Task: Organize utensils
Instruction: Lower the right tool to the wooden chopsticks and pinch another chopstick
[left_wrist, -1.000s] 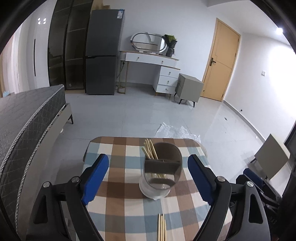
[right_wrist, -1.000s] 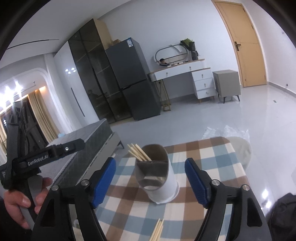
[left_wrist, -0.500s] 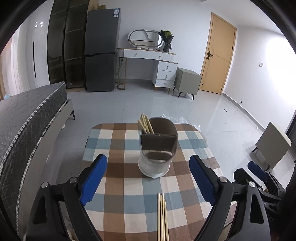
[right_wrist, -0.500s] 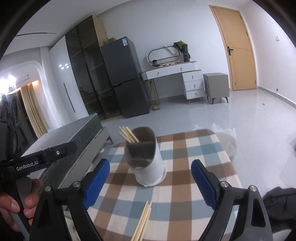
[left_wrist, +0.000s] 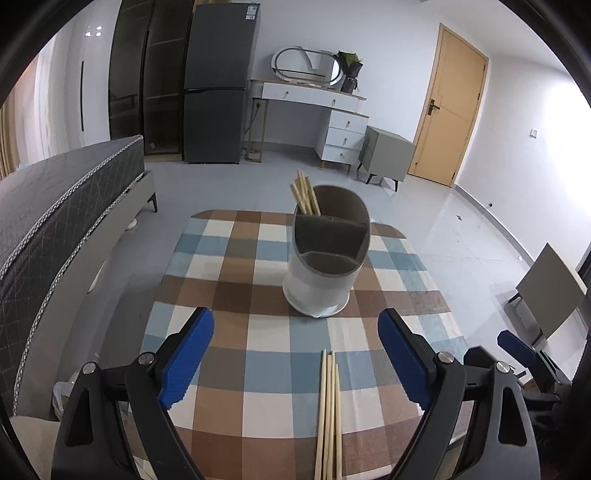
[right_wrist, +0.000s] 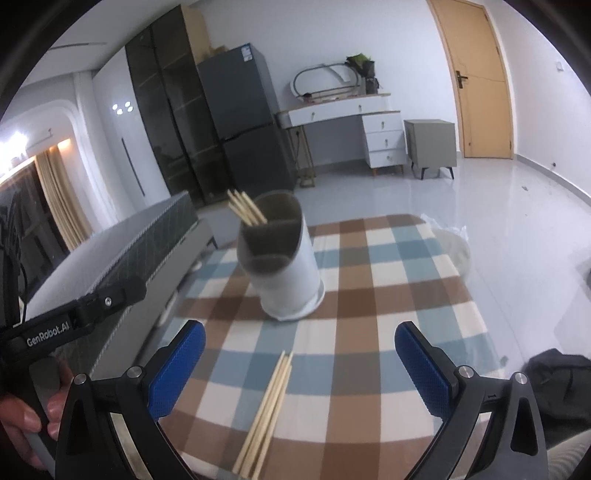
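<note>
Hidden or cut off: we see the loose chopsticks (left_wrist: 328, 413) run off the bottom edge at 6 o'clock, so their near ends are out of sight; the floors of the holder's compartments are in shadow and hard to read.
Blur: the right wrist view is soft, and the holder (right_wrist: 280, 258) looks smeared there.
Left gripper (left_wrist: 295, 354): we see its blue pads spread wide with nothing between them, held above the near part of the table.
Right gripper (right_wrist: 300, 363): its jaws also stand wide apart and hold nothing; the loose chopsticks (right_wrist: 267, 410) lie on the cloth below the gap.
Utensil holder (left_wrist: 325, 254): upright on the table (left_wrist: 229, 258) at about 12 o'clock from the left gripper, well apart from both grippers.
Holder contents: a few chopsticks stand in the holder (left_wrist: 304, 194) in the rear left compartment, tips leaning toward 11 o'clock; we cannot make out anything in the other compartments.
Loose chopsticks: a flat bundle lying side by side, near the holder but not touching it.
Materials: the holder is a white rounded tub with a brown-grey divided lining; the chopsticks are pale wood; the table wears a brown, blue and cream check cloth; the pads are ribbed.
Person's hand (right_wrist: 22, 421): at 8 o'clock in the right wrist view, wrapped round the left gripper's handle.
</note>
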